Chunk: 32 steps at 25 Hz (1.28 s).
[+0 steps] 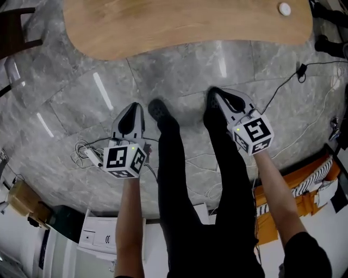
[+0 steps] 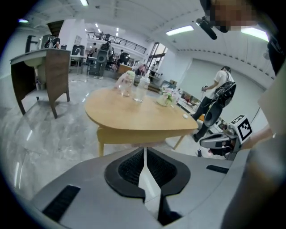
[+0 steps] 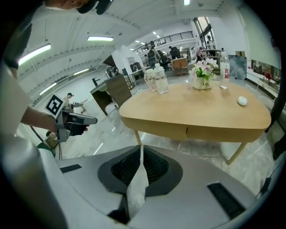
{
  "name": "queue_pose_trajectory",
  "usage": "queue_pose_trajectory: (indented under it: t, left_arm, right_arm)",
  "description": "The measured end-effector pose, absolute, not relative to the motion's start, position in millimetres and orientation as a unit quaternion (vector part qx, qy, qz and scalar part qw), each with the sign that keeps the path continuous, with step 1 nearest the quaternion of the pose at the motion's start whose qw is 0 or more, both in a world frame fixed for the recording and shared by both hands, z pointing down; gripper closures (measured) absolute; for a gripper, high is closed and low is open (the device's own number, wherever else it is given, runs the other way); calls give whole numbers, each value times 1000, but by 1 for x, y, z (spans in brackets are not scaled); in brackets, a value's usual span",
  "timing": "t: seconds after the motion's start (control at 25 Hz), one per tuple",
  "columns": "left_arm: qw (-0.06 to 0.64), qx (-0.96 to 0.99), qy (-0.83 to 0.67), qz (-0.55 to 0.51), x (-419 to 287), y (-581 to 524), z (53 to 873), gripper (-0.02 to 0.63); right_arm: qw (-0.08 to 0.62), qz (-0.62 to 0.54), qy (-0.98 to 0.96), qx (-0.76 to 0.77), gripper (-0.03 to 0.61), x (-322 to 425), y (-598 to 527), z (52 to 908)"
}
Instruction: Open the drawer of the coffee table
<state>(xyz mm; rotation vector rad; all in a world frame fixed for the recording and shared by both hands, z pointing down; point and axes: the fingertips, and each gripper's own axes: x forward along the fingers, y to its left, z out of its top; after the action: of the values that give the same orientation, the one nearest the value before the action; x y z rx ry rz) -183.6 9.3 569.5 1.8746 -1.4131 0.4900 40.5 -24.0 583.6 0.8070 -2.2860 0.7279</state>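
The drawer (image 3: 210, 133) sits shut and flush in the wooden apron under the top of the coffee table (image 1: 185, 21), its front a long, level band that runs along the table's edge and faces the grippers. A thin vertical seam marks one end of it. It is the same pale wood as the top, and no handle shows.

In the head view the table lies at the upper edge, its rounded top stretching from left to right, with a small white oval thing (image 1: 284, 8) near its right end.

On the surface, toward the far side, stand two clear glass containers (image 3: 156, 80); I cannot tell what is in them. Beside them a small vase (image 3: 203, 74) holds pale flowers, and just right of it stands a slim bottle (image 3: 225, 71).

The left gripper (image 1: 134, 108) and the right gripper (image 1: 215, 93) hang over the grey marble floor (image 1: 70, 103), well apart from the table, and point toward it. The person's black-trousered legs (image 1: 174, 163) are between them. On each gripper the fingers are pressed together with nothing between them
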Motion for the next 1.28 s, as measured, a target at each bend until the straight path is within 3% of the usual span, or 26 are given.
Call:
queue_pose_trajectory:
  t: [0.12,0.2,0.32,0.68,0.84,1.28]
  left_arm:
    - [362,720,-558,197,-196,-2,612,593]
    - [357,720,-561,200,-202,-12,631,534]
    - [345,725,-559,206,-207,-26,650,505]
    - [332,730,-555,222,-226,-56,693,364]
    - [323,726,-565,221,-240,-69,706,298]
    - [296,720,-579,241,-261,-108,732,202]
  right_arm:
    - [319,257,-859,306,565,51,-43,624]
    - [327,244,-859,310,565,56,-57,647]
    - [335,227,-855,324,558,61,-77,671]
    - [315,193,-852,371,370,65,-129,707]
    - [316,175,-849,385,327,69,-150,720]
    - [310,182,-833,422,308,65,-183,750]
